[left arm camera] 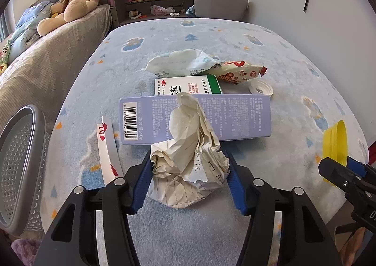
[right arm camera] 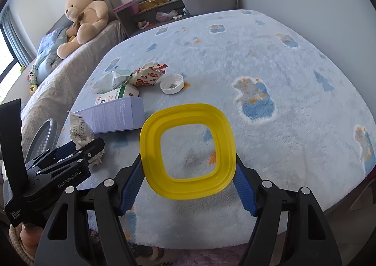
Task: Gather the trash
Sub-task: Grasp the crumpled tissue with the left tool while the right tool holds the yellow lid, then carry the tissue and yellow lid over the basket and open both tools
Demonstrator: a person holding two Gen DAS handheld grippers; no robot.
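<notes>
Left tongs (left arm camera: 189, 172) clamped on crumpled paper (left arm camera: 190, 160) at bottom middle, ready to lift toward grey bin (left arm camera: 21, 167) at left edge. Right tongs (right arm camera: 189, 172) clamped on yellow lid (right arm camera: 188, 153), kept aside.

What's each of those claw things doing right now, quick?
Left gripper: closed on the crumpled paper, pads against both its sides.
Right gripper: holding the yellow square container by its edges.

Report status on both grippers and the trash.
Left gripper jaws on crumpled paper. Right gripper holding yellow container. Purple box lies just behind the paper; bin left.
</notes>
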